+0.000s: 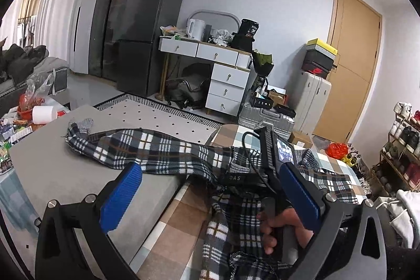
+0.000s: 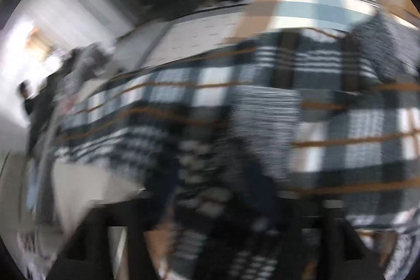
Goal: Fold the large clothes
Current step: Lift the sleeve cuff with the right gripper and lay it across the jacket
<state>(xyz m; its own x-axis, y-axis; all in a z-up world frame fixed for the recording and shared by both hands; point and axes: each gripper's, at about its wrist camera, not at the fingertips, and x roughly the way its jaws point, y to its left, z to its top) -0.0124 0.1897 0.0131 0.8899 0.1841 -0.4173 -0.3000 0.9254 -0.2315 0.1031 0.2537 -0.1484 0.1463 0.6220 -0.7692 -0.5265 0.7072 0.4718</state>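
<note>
1. Left wrist view first: the left gripper [image 1: 210, 190] has its blue pads spread wide with nothing pinched between them. It hovers over the plaid garment [image 1: 162, 151], which is sprawled across the grey table [image 1: 60, 169], one sleeve stretched toward the table's far left corner and the body spilling off the table's near right edge onto a checked cloth [image 1: 168, 235].

2. Same view: the right gripper [image 1: 273, 148] is right there past the table's right edge, over the garment's collar area, with the person's hand [image 1: 283, 227] on its handle. From this angle I honestly can't see how its jaws stand.

3. Right wrist view: super blurry. The plaid garment [image 2: 236, 101] fills most of it, with the table [image 2: 86, 188] peeking out at lower left. The dark shapes along the bottom look like its fingers set wide apart, and I don't see any cloth clamped in them.

4. My read: neither gripper has hold of anything, so this looks like the bit between folds, going in for a fresh grab. The garment isn't flat or squared up yet.

5. Next move probably needs the right gripper to settle on an edge near the collar and close on it, while the left picks up the sleeve lying on the table.
</note>
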